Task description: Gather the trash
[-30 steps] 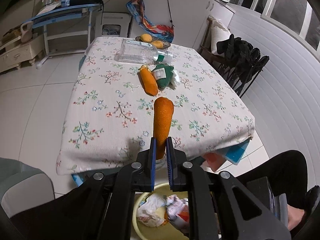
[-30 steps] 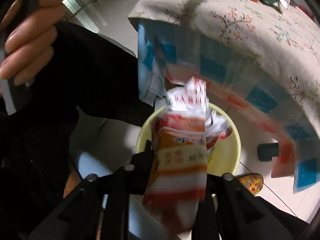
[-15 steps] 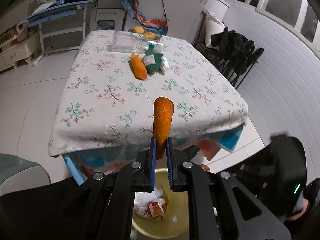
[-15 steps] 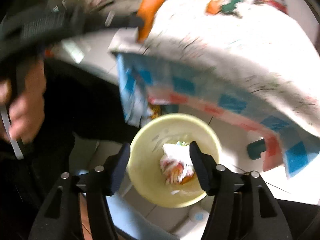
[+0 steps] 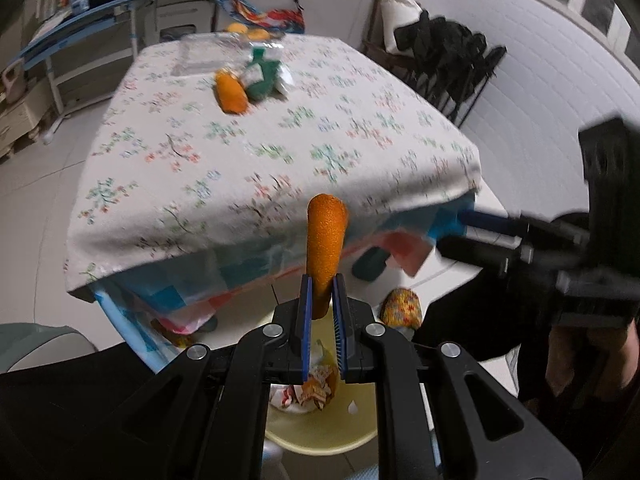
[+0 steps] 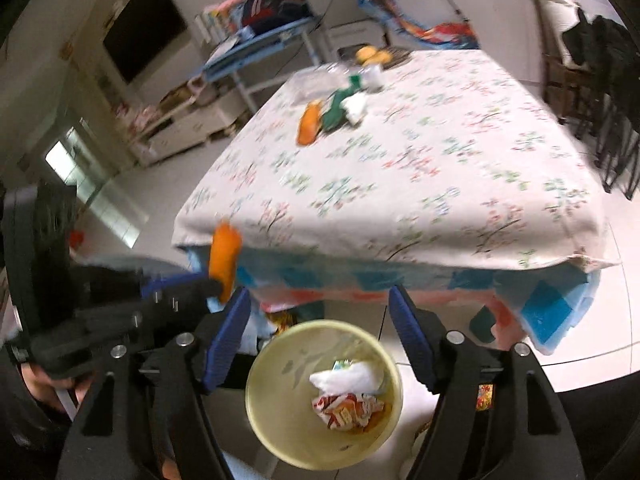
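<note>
My left gripper (image 5: pixel 320 294) is shut on the base of an orange carrot-shaped piece (image 5: pixel 326 232), held upright just past the table's near edge and above a pale yellow bin (image 5: pixel 320 438). In the right wrist view the same piece (image 6: pixel 225 254) shows at the left. My right gripper (image 6: pixel 320 306) hangs over the bin (image 6: pixel 276 428), its jaws opening with nothing between them. A crumpled red-and-white wrapper (image 6: pixel 346 406) and white paper lie inside the bin. Another orange piece (image 5: pixel 230 94) and a green packet (image 5: pixel 262 82) lie far back on the table.
The table (image 5: pixel 280 152) has a floral cloth that hangs over a checked one. A clear bottle and fruit sit at its far end. Black folded chairs (image 5: pixel 444 56) stand to the right. A patterned slipper (image 5: pixel 400 308) lies on the floor beside the bin.
My right gripper let go of the red-and-white wrapper, which dropped into the bin, then opened wide and rose. My left gripper drew back off the table toward the bin with the orange piece.
</note>
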The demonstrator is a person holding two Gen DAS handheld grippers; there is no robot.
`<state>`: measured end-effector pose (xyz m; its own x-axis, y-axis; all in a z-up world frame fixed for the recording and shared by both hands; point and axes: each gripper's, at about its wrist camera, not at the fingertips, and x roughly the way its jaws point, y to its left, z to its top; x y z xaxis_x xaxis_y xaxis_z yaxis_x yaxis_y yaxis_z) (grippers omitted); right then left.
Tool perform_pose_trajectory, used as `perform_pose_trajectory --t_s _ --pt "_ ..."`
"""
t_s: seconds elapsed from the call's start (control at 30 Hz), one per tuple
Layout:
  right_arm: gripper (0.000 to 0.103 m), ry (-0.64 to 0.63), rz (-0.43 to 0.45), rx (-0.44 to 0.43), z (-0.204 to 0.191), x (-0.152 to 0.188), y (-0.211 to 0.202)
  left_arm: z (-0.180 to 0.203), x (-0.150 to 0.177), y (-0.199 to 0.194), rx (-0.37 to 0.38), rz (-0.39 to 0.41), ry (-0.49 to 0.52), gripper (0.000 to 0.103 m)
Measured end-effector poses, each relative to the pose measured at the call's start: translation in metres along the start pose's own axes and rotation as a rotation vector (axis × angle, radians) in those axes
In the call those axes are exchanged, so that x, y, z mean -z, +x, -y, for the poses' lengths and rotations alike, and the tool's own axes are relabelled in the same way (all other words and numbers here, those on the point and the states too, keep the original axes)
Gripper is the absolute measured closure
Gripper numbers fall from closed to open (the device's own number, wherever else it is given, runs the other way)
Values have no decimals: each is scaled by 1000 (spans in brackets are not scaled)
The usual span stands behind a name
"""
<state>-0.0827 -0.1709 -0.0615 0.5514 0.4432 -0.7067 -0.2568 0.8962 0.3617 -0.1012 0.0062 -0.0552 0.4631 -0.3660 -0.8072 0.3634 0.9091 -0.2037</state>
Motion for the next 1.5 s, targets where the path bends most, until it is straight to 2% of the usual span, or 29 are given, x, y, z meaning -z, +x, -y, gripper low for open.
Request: perform_pose_trajectory --t_s 0.17,0.37,0.43,0.57,0.7,0.83,0.93,1.1,1.5 --pt "33 36 21 3 9 -3 -8 16 13 12 14 -69 76 93" --pt "33 47 36 11 13 -3 -12 33 28 28 67 -193 165 93" --pt "33 53 42 14 15 -3 -12 39 32 32 60 -222 199 92" --pt "33 62 61 22 18 -5 -15 43 35 36 42 -241 222 81" --pt "33 74 91 34 22 -6 -18 31 23 22 3 -145 156 69" --pt "33 77 113 43 23 -7 -19 6 6 -7 -106 70 15 45" --pt "33 65 127 43 22 -8 -21 -18 -1 -27 -214 204 -112 35" --pt "33 36 135 51 16 -7 -20 -39 -4 -34 -273 256 -220 33" --pt "33 -9 121 66 7 -6 -15 -34 -5 -33 -316 268 -204 26"
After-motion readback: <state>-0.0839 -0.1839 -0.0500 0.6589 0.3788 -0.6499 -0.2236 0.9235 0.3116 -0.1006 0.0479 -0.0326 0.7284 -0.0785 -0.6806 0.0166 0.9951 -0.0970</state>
